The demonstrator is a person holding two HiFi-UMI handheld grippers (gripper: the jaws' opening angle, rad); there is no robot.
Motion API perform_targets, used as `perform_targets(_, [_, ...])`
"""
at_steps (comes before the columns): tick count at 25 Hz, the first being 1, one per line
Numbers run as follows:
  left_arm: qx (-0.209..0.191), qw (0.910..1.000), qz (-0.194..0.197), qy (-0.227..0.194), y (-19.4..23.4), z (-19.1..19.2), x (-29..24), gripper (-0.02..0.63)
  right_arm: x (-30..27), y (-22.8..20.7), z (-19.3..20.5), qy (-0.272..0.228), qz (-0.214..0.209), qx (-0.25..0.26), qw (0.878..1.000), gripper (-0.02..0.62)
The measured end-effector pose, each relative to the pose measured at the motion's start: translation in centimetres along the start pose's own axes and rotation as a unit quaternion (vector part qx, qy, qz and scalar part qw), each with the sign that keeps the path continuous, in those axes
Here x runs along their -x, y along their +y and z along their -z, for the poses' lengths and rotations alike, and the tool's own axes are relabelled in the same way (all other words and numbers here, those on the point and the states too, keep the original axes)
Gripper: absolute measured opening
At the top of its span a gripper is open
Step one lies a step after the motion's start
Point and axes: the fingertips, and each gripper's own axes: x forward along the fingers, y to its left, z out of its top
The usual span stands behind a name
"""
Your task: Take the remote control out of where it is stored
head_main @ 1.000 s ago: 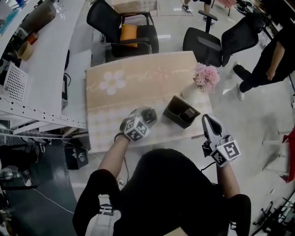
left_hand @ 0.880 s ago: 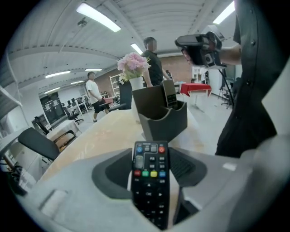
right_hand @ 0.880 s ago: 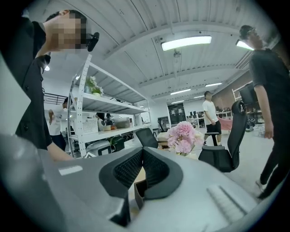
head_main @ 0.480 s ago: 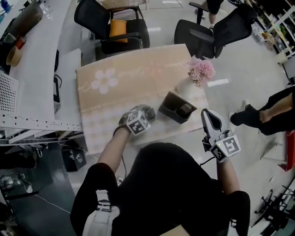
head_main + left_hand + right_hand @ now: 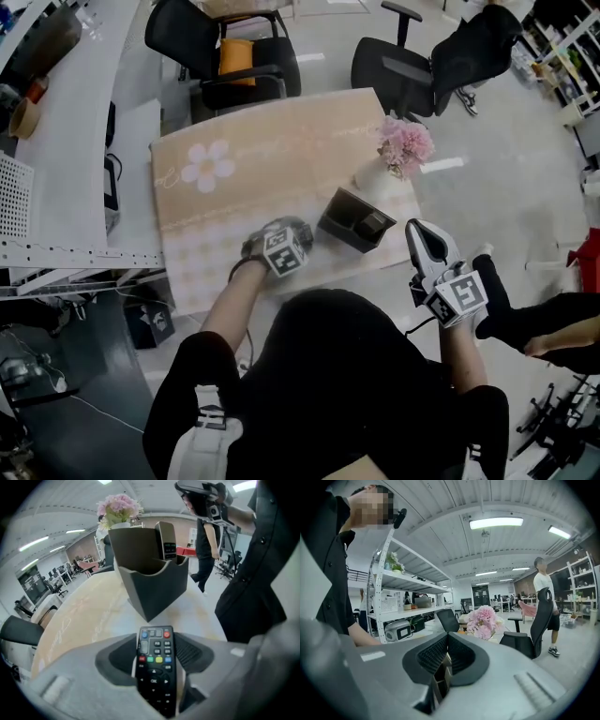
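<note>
A black remote control (image 5: 156, 667) with coloured buttons lies lengthwise between the jaws of my left gripper (image 5: 157, 637), which is shut on it. The remote points down at the beige tablecloth (image 5: 89, 616). Just beyond it stands the dark grey holder (image 5: 152, 581), with another slim remote-like device (image 5: 166, 538) upright inside. From the head view, my left gripper (image 5: 300, 230) hangs just left of the holder (image 5: 354, 221). My right gripper (image 5: 419, 230) stays off the table's right edge. It is shut with nothing between its pads (image 5: 436, 653).
A white vase of pink flowers (image 5: 405, 145) stands behind the holder at the table's right edge. Two black office chairs (image 5: 225, 56) sit beyond the table. White desks (image 5: 66, 141) run along the left. A person's leg (image 5: 553, 328) is at the lower right.
My left gripper has sunk a little toward the tablecloth, tipping further down with the remote in it. The passer-by on the right has walked toward the near side. My right gripper has kept still.
</note>
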Motion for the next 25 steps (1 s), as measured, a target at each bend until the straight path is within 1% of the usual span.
perform_targets(4, [-0.014,0.9998,-0.002,0.013,-0.4,0.1,-0.4,0.245,0.1,-0.7,0.4,0.004,0.001,-0.002,1.0,0.005])
perform_targets(8, [-0.014,0.9996,-0.002,0.024,-0.5,0.3,-0.8,0.247,0.3,-1.2,0.5,0.002,-0.001,-0.005,1.0,0.005])
perform_targets(12, [-0.021,0.9996,-0.009,0.017,-0.5,-0.4,-0.3,0.256,0.5,-1.4,0.3,-0.007,-0.008,-0.008,1.0,0.005])
perform_targets(17, [-0.017,0.9991,-0.039,-0.004,0.0,-1.9,1.5,0.259,0.7,-1.4,0.4,-0.01,-0.019,-0.009,1.0,0.005])
perform_targets(20, [-0.006,0.9981,-0.057,-0.021,0.4,-2.6,2.9,0.255,0.6,-1.1,0.2,-0.02,-0.032,-0.016,0.999,0.005])
perform_targets(25, [0.014,0.992,-0.112,-0.057,1.5,-3.6,5.7,0.202,0.6,-0.4,-0.1,-0.033,-0.059,-0.025,0.997,0.005])
